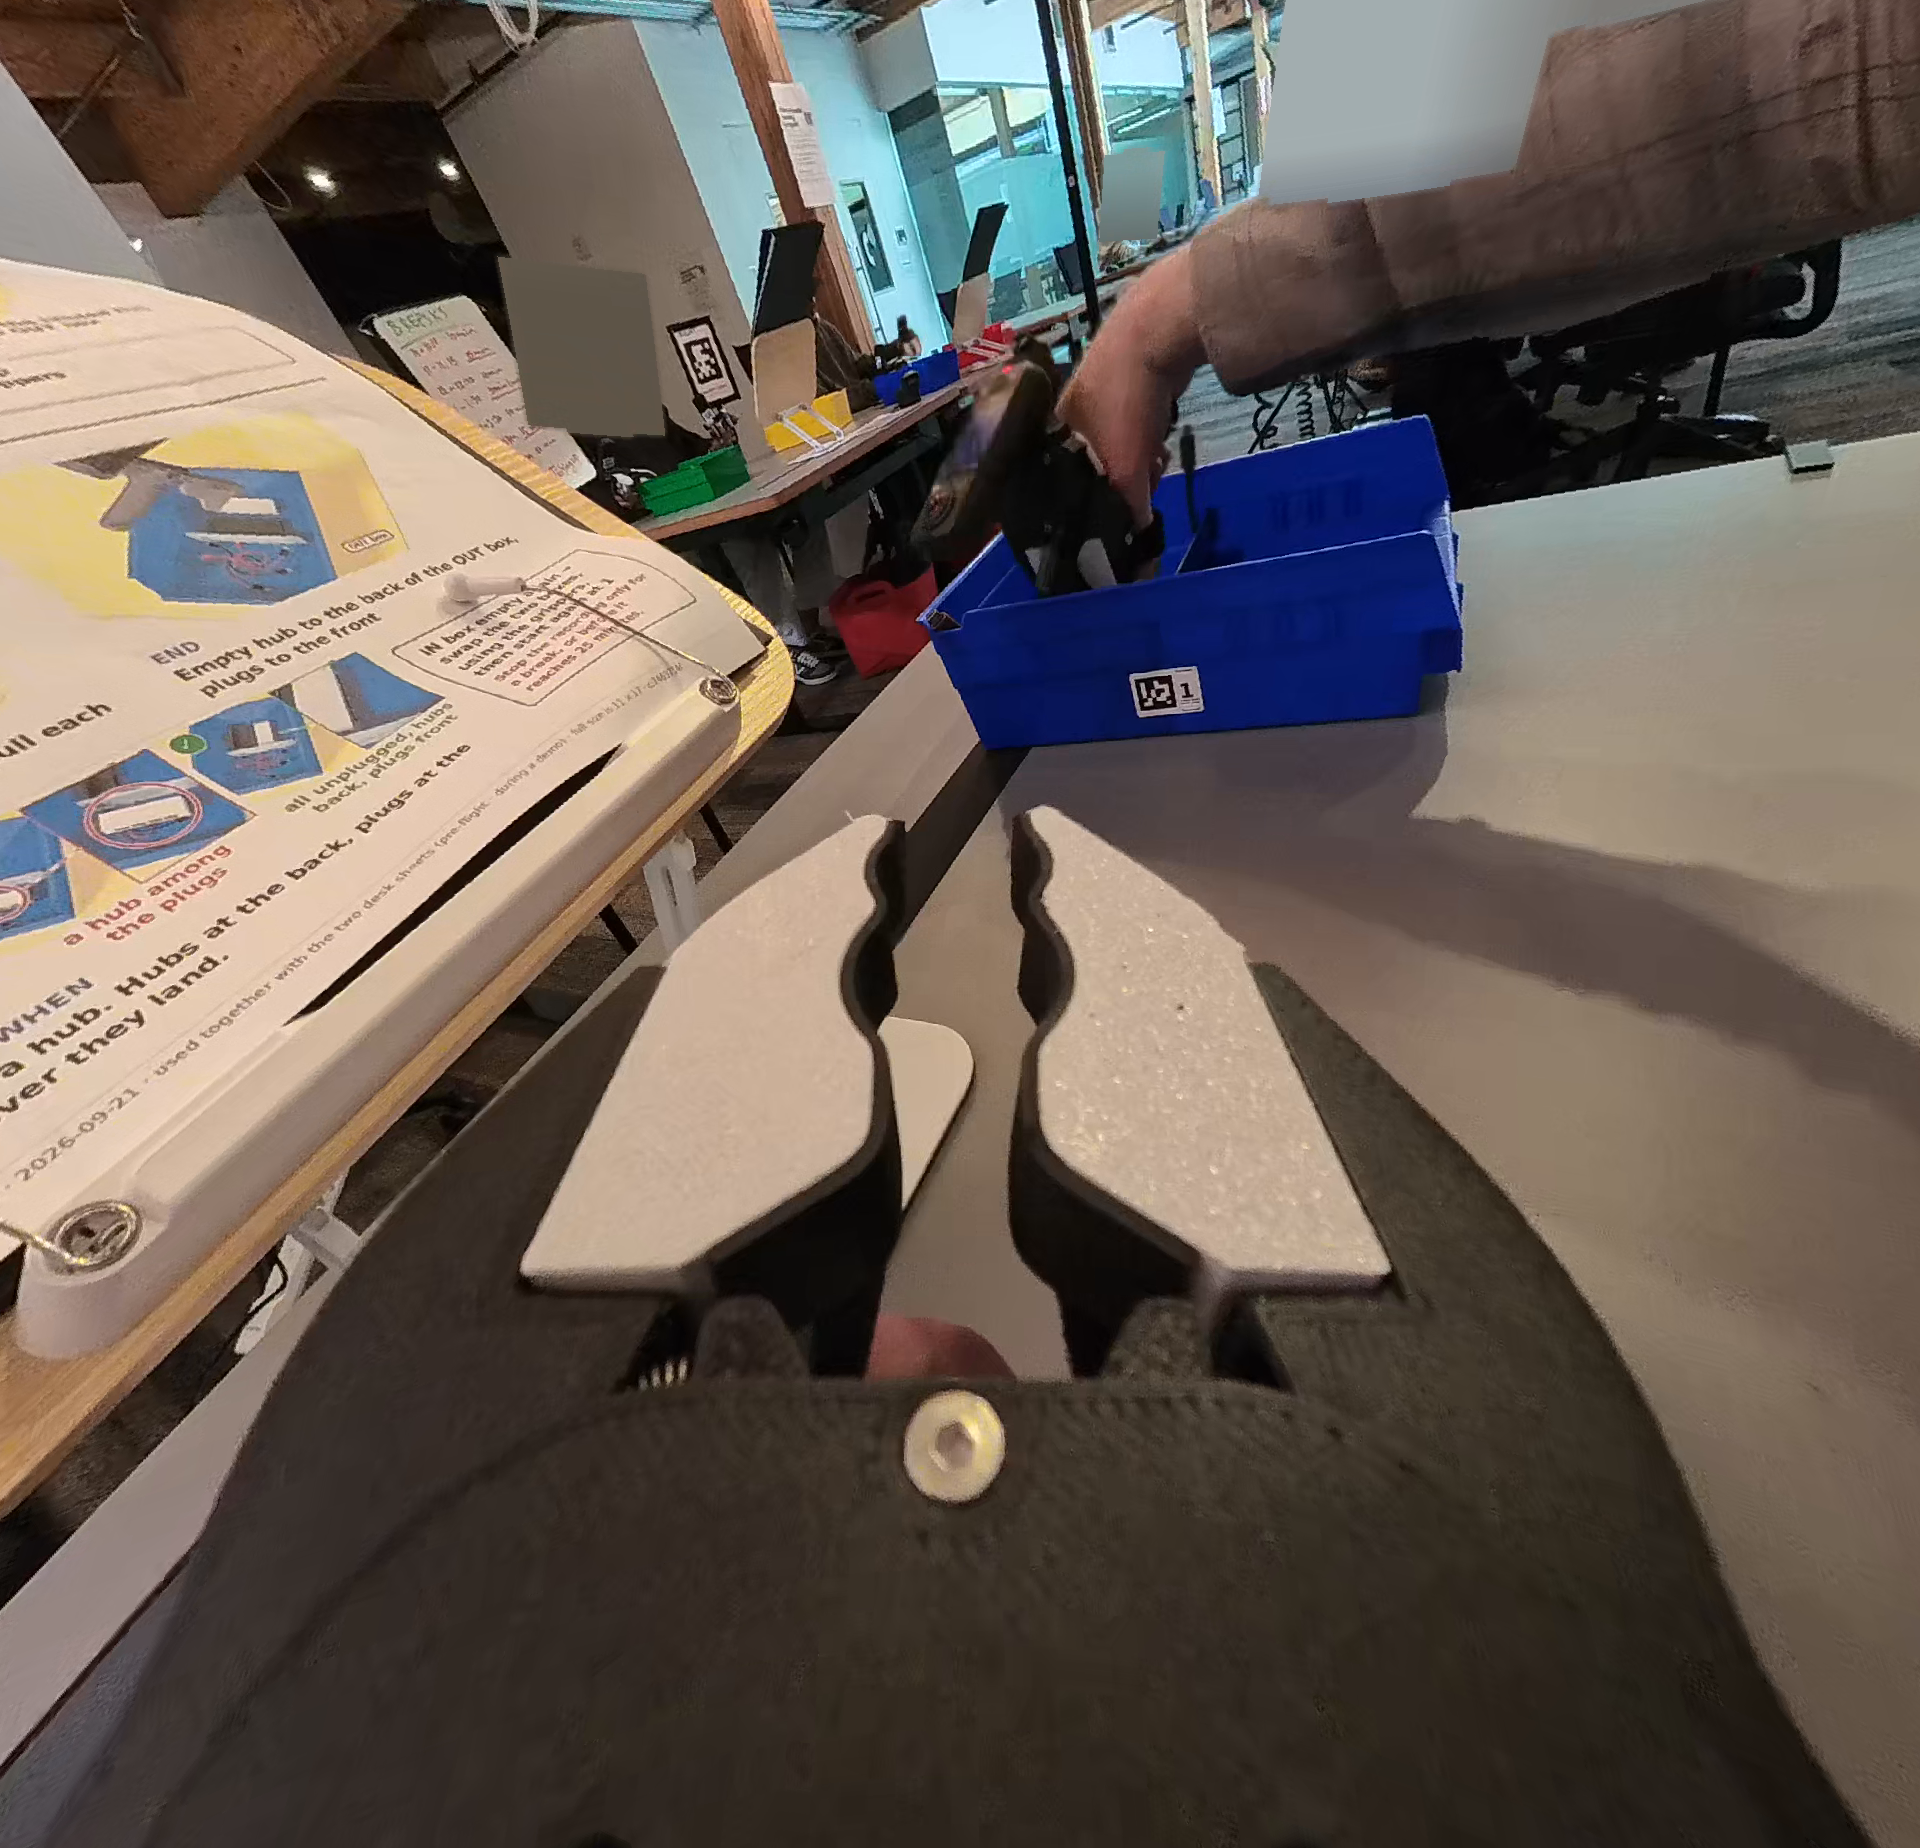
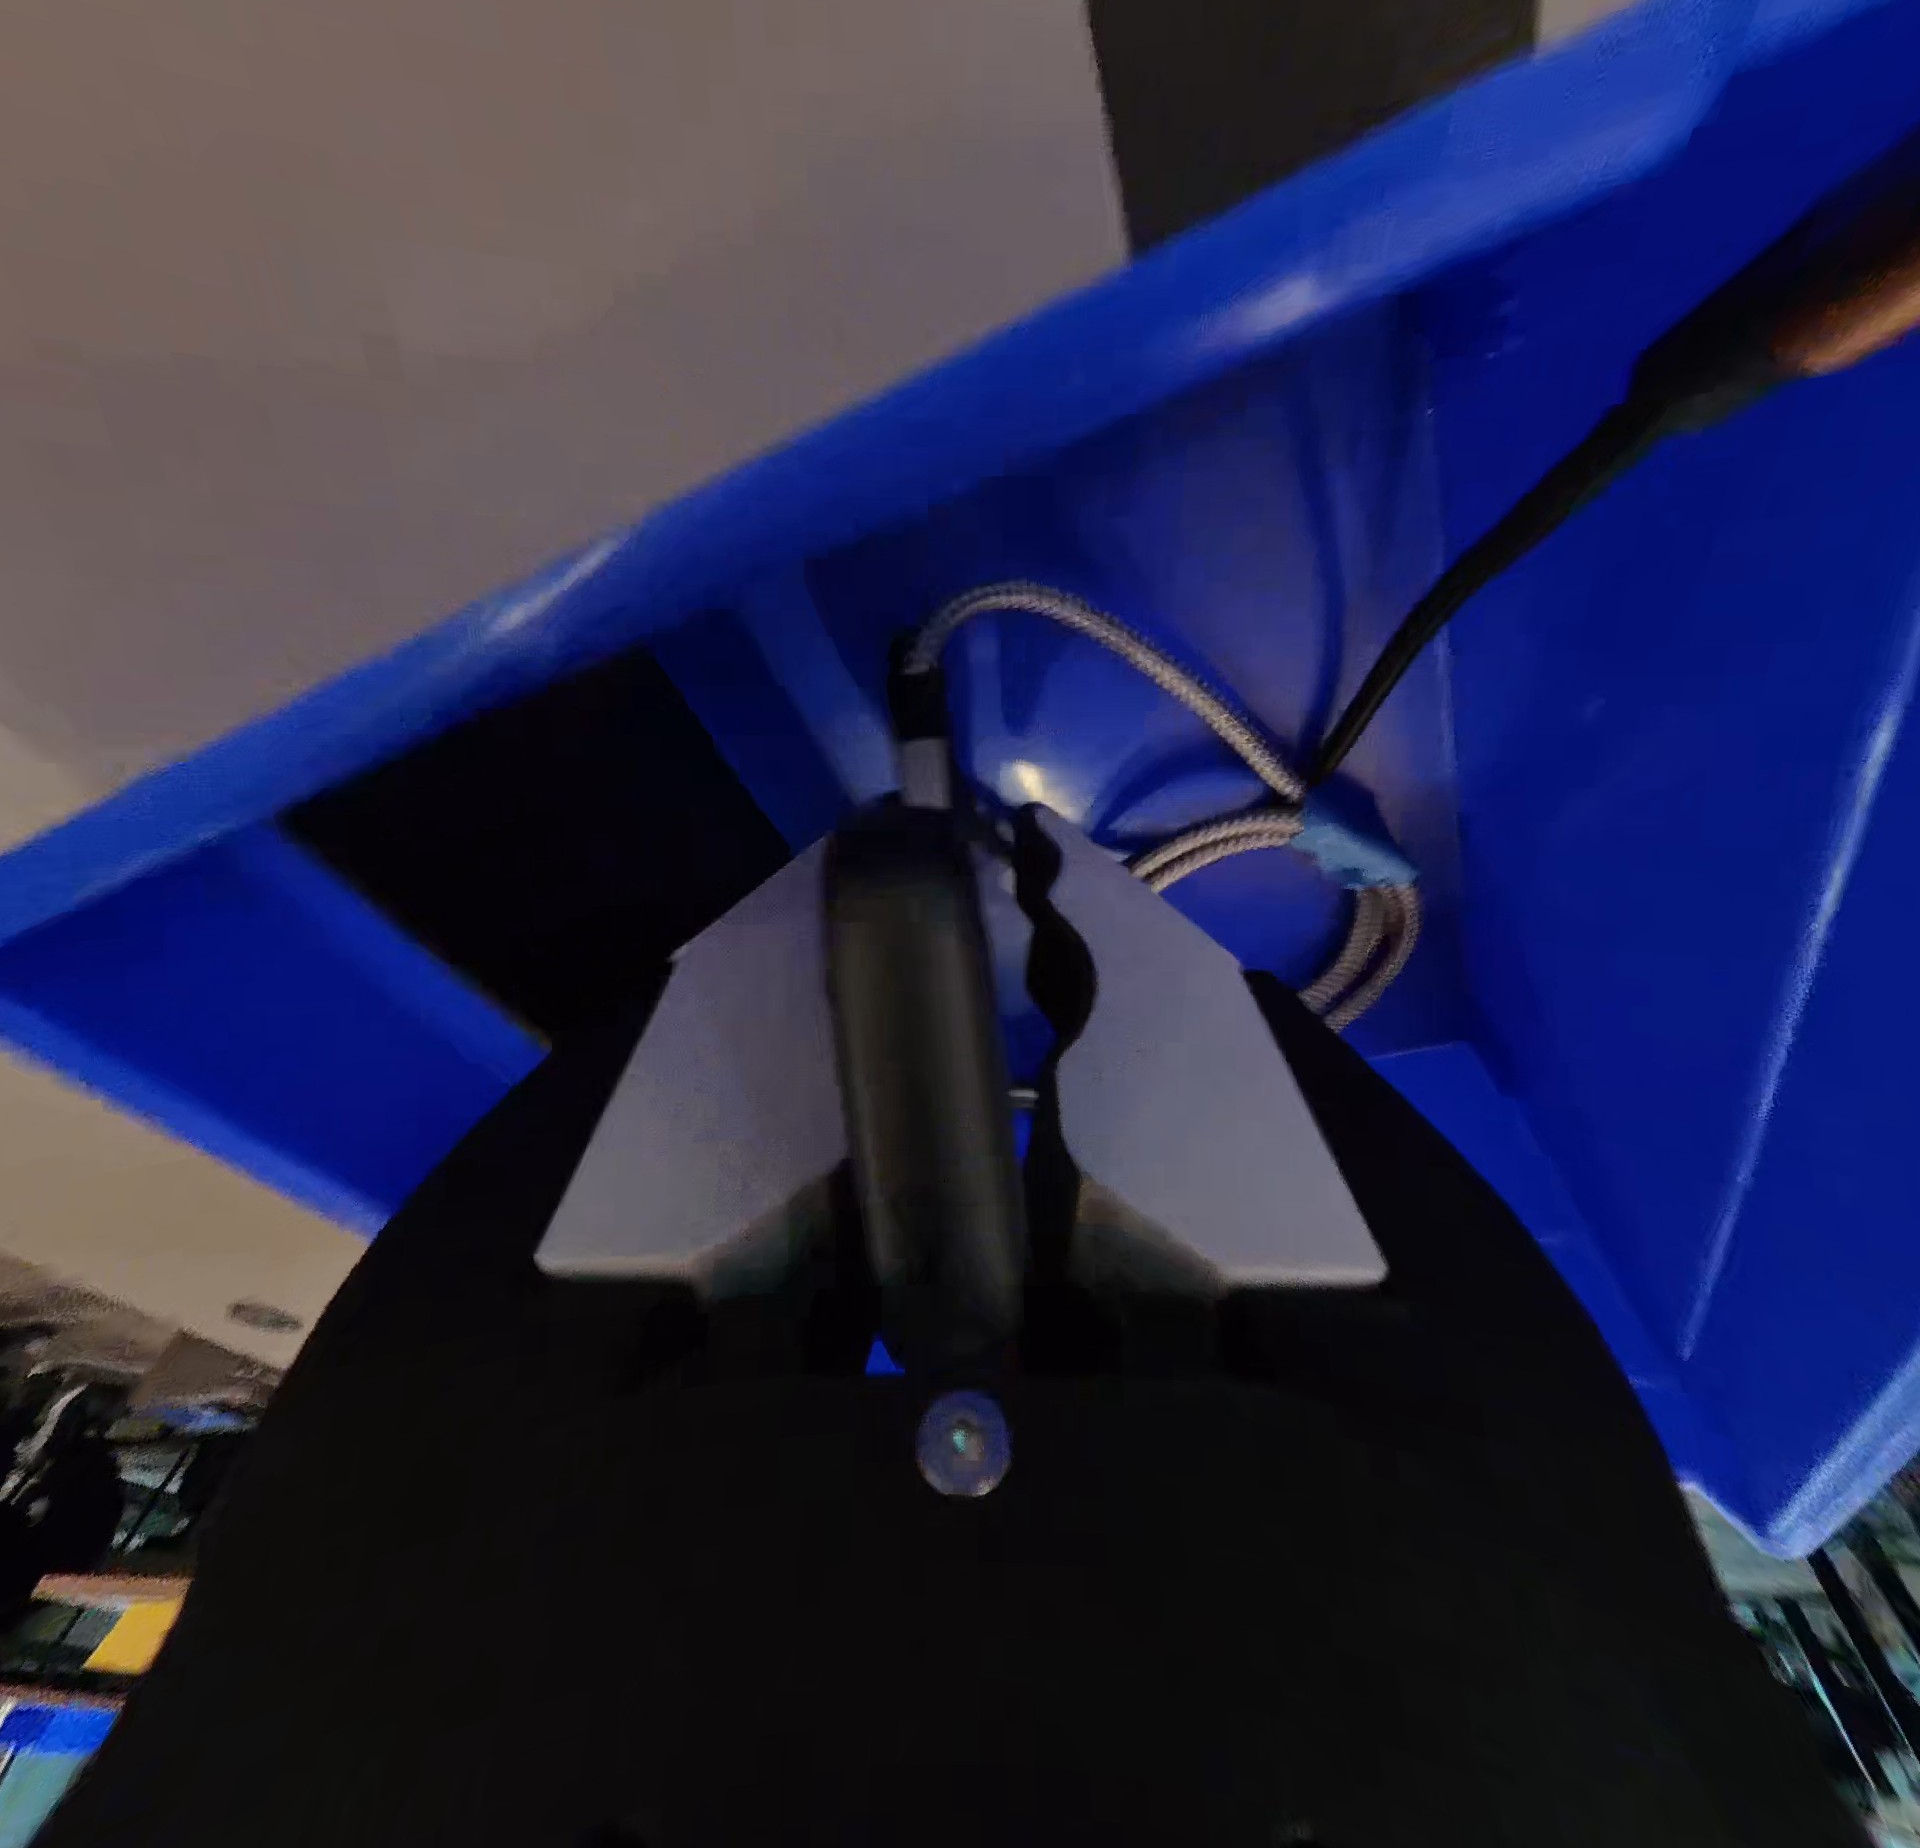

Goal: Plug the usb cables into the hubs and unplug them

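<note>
- The right gripper [image 2: 961,842] is seen clamped on a dark, elongated, rounded hub body [image 2: 920,1071], held lengthwise between the two pale fingers [image 2: 727,1071]; such a grip probably keeps the port end facing forward and free.
- A grey braided usb cable [image 2: 1143,671] appears to be plugged into the hub's front end by a dark metal-collared plug [image 2: 923,733], then arches over and is gathered in loops on the bin floor.
- A thin black cable [image 2: 1455,603] is seen running up toward the upper right corner, where something blurred holds it; what it is cannot be told.
- All of this is kept inside the blue plastic bin [image 1: 1299,645], reached into from above, so the work is judged to be at a picking-up or unplugging stage.
- The left gripper [image 1: 951,842] is held apart and empty, low over the grey desk [image 1: 1610,863] and well short of the bin, seemingly parked until a second grip is needed.
- A white printed instruction sheet [image 1: 312,655] is propped on a wooden board at the left.
</note>
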The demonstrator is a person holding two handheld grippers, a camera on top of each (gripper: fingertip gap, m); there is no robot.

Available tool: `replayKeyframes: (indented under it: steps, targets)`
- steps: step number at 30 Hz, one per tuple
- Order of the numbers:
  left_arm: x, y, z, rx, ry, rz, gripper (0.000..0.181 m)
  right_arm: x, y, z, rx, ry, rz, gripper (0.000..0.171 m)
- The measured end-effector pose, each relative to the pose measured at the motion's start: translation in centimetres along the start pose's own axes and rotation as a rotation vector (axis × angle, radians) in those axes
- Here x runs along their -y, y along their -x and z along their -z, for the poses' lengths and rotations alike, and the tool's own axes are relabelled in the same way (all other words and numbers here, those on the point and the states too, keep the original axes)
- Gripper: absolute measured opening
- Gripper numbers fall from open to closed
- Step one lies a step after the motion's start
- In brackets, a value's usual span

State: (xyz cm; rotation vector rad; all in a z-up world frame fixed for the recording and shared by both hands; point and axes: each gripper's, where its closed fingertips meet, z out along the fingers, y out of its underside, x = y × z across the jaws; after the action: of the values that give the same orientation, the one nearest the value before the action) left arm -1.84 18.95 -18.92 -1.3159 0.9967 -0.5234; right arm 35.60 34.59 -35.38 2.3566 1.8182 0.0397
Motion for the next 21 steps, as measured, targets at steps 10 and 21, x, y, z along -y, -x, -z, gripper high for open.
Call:
replayKeyframes:
  steps: [10, 21]
  targets:
    - [0.3, 0.3, 0.2, 0.007, -0.012, 0.007, 0.019, 0.0, -2.3, 6.0, -0.243, -0.026, 0.013, 0.067]
    - [1.7, 0.1, 0.6, 0.008, -0.039, -0.015, 0.02, -0.7, 0.3, 13.7, -0.449, -0.081, 0.02, 0.068]
